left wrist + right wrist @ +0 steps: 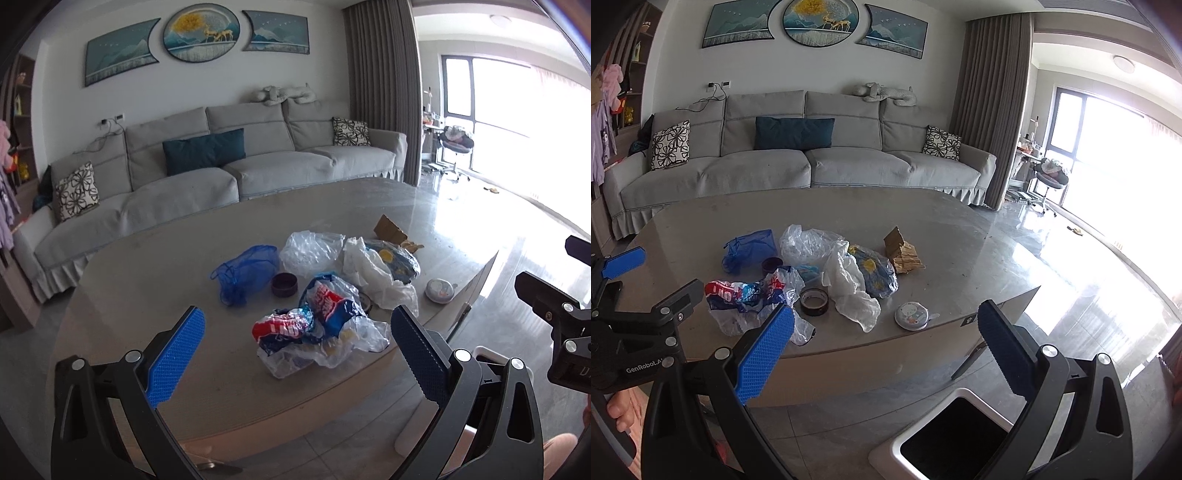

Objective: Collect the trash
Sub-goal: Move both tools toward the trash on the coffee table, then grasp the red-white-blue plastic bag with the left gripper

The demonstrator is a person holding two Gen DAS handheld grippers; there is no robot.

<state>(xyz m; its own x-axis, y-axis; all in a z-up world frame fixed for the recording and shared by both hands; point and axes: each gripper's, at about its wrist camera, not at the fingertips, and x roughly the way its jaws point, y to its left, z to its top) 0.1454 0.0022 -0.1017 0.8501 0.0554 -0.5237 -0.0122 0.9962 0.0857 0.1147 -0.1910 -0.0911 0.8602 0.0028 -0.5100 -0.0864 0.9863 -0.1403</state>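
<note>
Trash lies in a heap on the grey coffee table (155, 266) (945, 229). Nearest is a crumpled red, white and blue plastic bag (314, 325) (750, 295). Behind it lie a blue mesh bag (245, 273) (750, 249), a clear plastic bag (314, 251) (809, 243), a white bag (373, 273) (849, 288), a tape roll (813, 301), a torn cardboard piece (389, 229) (903, 251) and a round tin (439, 290) (911, 315). My left gripper (295, 354) is open and empty, just short of the nearest bag. My right gripper (886, 350) is open and empty over the table's front edge.
A white bin with a dark opening (955, 439) stands on the floor in front of the table, below my right gripper. A small dark round tub (284, 285) sits by the mesh bag. A grey sofa (221, 170) runs behind the table. Glossy floor lies to the right.
</note>
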